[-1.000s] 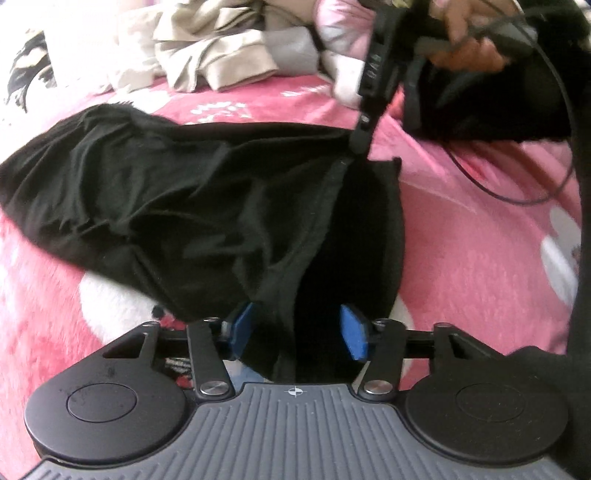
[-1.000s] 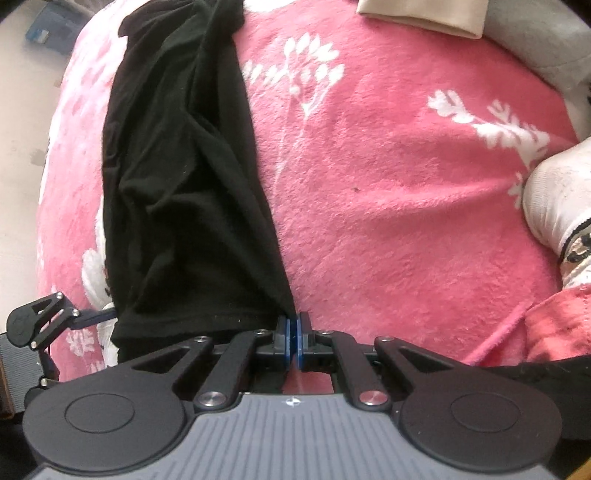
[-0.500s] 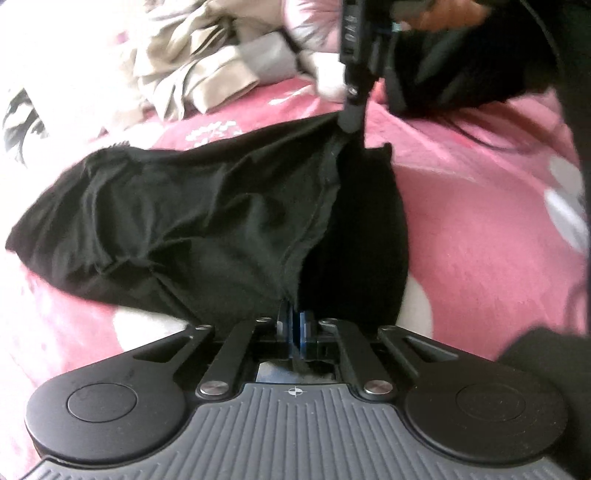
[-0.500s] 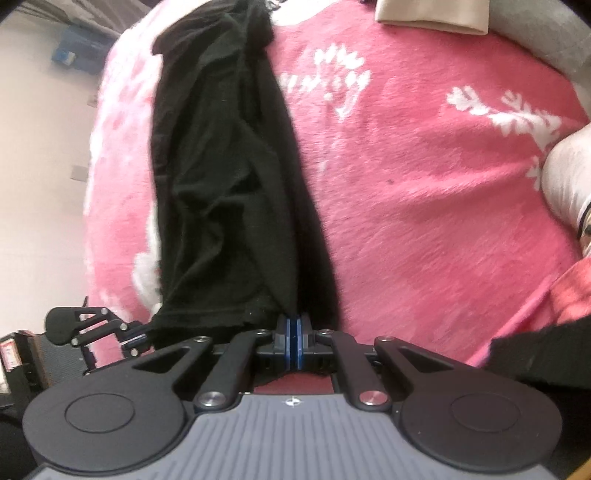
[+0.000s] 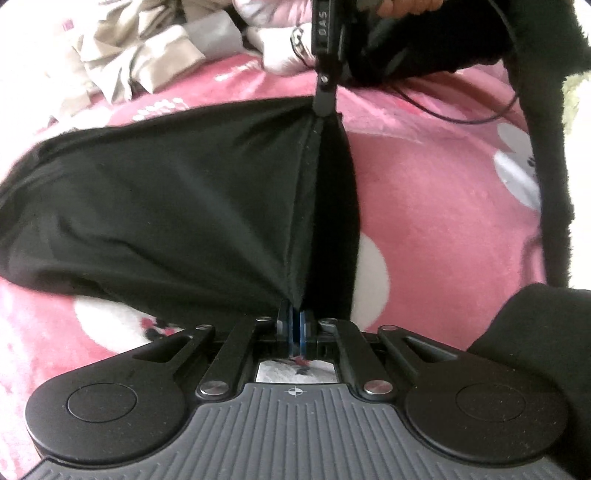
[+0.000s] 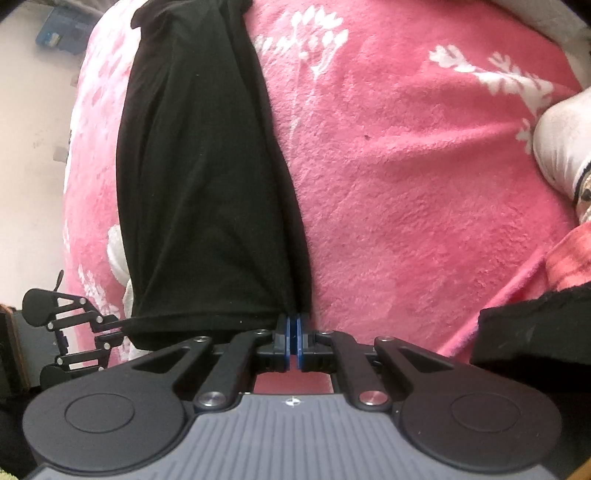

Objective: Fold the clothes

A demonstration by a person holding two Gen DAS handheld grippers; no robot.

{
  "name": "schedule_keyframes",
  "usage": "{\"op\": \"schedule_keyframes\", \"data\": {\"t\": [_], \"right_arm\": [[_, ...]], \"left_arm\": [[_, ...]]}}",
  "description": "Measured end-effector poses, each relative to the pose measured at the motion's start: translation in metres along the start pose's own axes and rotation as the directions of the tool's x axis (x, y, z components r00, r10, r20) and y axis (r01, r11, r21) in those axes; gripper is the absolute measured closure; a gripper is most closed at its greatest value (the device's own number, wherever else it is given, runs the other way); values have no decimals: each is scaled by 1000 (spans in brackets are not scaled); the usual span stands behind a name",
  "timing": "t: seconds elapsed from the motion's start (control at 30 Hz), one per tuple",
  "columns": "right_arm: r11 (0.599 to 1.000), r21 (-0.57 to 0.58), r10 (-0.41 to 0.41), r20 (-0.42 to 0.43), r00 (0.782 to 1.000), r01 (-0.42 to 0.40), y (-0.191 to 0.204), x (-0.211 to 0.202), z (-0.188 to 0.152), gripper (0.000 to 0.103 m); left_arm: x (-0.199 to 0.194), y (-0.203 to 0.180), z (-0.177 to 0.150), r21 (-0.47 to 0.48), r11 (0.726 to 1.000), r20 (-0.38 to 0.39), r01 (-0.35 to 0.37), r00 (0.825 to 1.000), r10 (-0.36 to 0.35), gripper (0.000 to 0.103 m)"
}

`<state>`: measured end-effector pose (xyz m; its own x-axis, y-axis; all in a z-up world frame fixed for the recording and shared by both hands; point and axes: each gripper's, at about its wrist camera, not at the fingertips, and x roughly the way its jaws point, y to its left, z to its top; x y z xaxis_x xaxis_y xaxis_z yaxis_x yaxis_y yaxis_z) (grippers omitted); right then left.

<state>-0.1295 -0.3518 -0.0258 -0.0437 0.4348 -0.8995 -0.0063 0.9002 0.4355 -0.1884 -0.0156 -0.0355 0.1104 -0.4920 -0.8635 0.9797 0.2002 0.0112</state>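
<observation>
A black garment (image 5: 166,206) lies spread over a pink fleece blanket (image 5: 436,206). My left gripper (image 5: 296,320) is shut on its near hem, the blue pads pinching the cloth. At the far end of the same edge my right gripper (image 5: 325,107) pinches the cloth, and the hem is stretched taut between the two. In the right wrist view the right gripper (image 6: 294,326) is shut on a corner of the black garment (image 6: 199,177), which runs away up the left of the blanket (image 6: 424,177). The left gripper (image 6: 114,325) shows at the lower left, holding the cloth's other corner.
Beige and grey clothes (image 5: 147,55) are heaped at the far edge of the bed. A hand (image 5: 406,7) holds the right gripper's handle, with a black cable (image 5: 461,114) trailing from it. A white garment (image 6: 565,147) lies at the right. Floor (image 6: 37,147) shows beyond the bed's left edge.
My left gripper closed from open onto the black hem. The hem between the two grippers has since been drawn straight and lifted, and the cloth has smoothed out.
</observation>
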Motion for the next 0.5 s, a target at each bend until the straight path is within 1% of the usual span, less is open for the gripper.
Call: {"op": "schedule_keyframes", "data": {"t": [0.13,0.2,0.27,0.4,0.43,0.47,0.5], "right_arm": [[998,-24,-65,-36,997,64,-3,14,0,100],[996,-24,-82,-43,996,81,-3,16,0,100],[996,-21,-93,-46,995,92,-2,16,0,100],[993,-17,-115,-51,992,114,-1,17,0,101],[993,-16,-120,-53,991,120,-1,17,-1,101],[992,-14,-126,-54,991,125,0,18,-1,101],[991,-13,-131,-56,990,131,0,18,-1,99]], "left_arm": [[11,3,1,-34,998,-14,47,999,-48,102],[15,3,-1,-51,996,-19,67,997,-68,102],[16,2,-3,-59,995,-17,74,997,-75,102],[20,6,-6,-114,990,-23,83,996,-86,101],[22,7,-7,-127,988,-28,84,996,-89,100],[22,8,-8,-139,986,-31,90,995,-96,95],[21,9,-8,-151,984,-33,94,994,-100,92]]}}
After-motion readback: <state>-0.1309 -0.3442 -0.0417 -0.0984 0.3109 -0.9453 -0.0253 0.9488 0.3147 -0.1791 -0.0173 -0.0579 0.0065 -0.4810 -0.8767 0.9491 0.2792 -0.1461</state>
